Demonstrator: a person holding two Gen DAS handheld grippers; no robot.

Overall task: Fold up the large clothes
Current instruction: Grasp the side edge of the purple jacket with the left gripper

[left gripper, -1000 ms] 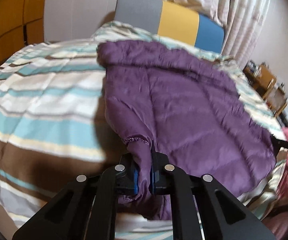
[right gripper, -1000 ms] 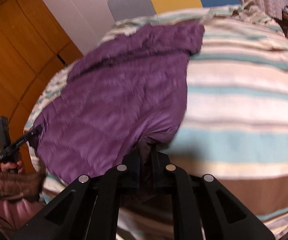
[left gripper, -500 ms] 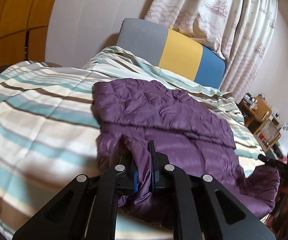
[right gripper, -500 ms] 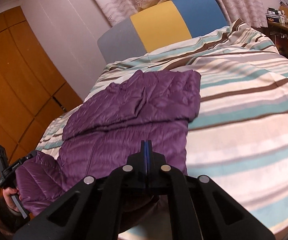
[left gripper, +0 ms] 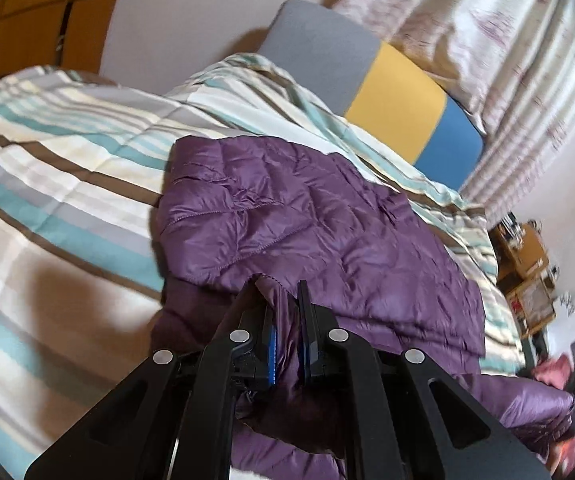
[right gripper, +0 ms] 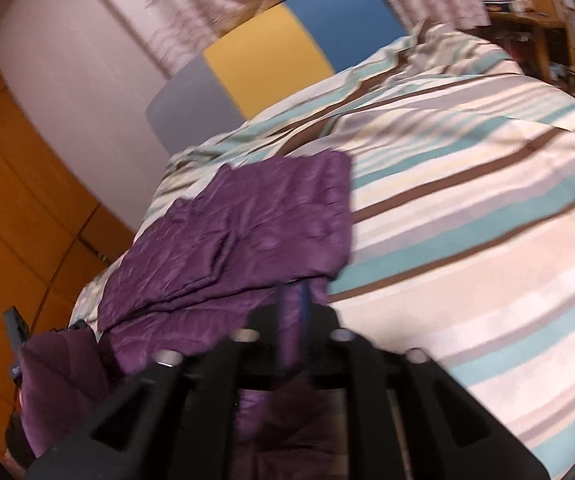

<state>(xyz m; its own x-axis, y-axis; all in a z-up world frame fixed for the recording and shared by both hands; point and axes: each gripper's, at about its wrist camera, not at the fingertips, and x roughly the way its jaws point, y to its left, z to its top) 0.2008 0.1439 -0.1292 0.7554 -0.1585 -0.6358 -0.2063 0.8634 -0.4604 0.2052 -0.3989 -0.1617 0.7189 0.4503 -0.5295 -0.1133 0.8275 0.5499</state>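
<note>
Jacket point(left gripper: 327, 220), purple and quilted, lies on the striped bed point(left gripper: 67, 184). My left tool point(left gripper: 285, 308) pinches its fabric; my right tool point(right gripper: 293, 300) is opening, blurred, fabric between its jaws.

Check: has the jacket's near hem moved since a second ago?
Yes. The left gripper has carried the jacket hem up the bed toward the headboard, doubling it over.

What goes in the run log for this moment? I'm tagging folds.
left gripper: shut on purple jacket | right gripper: jaws opening | striped duvet: under jacket
</note>
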